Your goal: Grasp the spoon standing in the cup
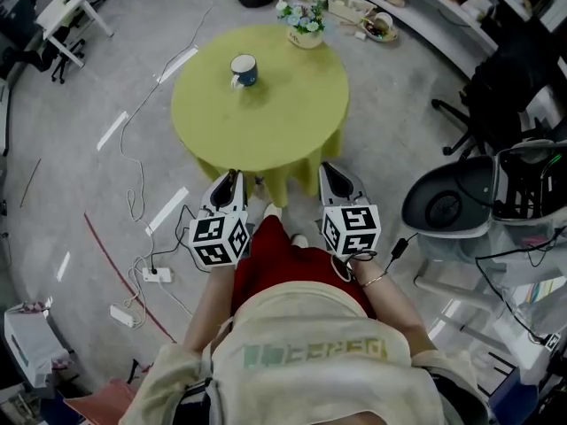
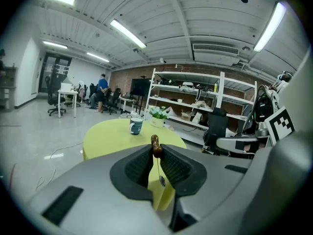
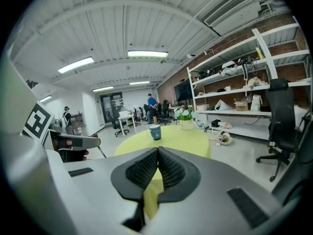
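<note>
While the head view showed the left gripper (image 1: 233, 177) and the right gripper (image 1: 328, 168) only from above, side by side at the lower middle of the frame by the near edge of the round yellow table (image 1: 283, 122), the gripper views told how the jaws stood. The left gripper view showed its jaws pinched on a small spoon (image 2: 157, 150). The brown knob of the handle stuck up at the tips, and the thin stem hung down between the pads to a little bowl. From the head view the spoon was too small to make out. The right gripper view showed its jaws pressed together, pad against pad. The blue cup (image 1: 244, 69) stood upright on the table's far left part, well apart from both grippers, with bare tabletop between; its contents could not be told. A pot of white flowers (image 1: 305, 25) sat at the table's far edge. White cables (image 1: 135, 180) trailed over the grey floor at the left. A black office chair (image 3: 279, 126) stood at the right of the right gripper view, and metal shelves (image 2: 195, 94) ran behind the table in the left gripper view.
</note>
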### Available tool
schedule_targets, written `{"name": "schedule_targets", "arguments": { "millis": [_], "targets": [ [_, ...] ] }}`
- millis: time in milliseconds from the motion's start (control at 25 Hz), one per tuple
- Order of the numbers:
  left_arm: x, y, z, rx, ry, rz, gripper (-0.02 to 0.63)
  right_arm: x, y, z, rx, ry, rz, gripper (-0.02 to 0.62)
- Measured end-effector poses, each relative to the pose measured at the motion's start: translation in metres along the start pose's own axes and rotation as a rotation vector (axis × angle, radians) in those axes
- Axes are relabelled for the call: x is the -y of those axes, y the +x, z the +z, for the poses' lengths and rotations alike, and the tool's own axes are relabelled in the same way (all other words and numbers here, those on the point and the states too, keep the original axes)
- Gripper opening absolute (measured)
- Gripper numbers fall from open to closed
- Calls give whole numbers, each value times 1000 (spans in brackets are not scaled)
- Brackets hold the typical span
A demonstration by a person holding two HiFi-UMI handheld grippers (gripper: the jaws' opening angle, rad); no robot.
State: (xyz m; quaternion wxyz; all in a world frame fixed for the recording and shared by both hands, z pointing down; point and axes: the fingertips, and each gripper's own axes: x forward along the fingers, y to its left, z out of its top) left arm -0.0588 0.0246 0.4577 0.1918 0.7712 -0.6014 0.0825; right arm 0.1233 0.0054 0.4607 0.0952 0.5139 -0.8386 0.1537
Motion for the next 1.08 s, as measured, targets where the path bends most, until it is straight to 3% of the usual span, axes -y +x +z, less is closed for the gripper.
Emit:
{"name": "schedule_targets", "arguments": {
  "millis": [360,1080],
  "targets": [
    [-2,-4,11,30,-13,9,57,-11,-4,10,29,-35,57,35],
    [-3,7,26,49,-15,17,57,-3,9,21,54,-33,71,35]
  ]
}}
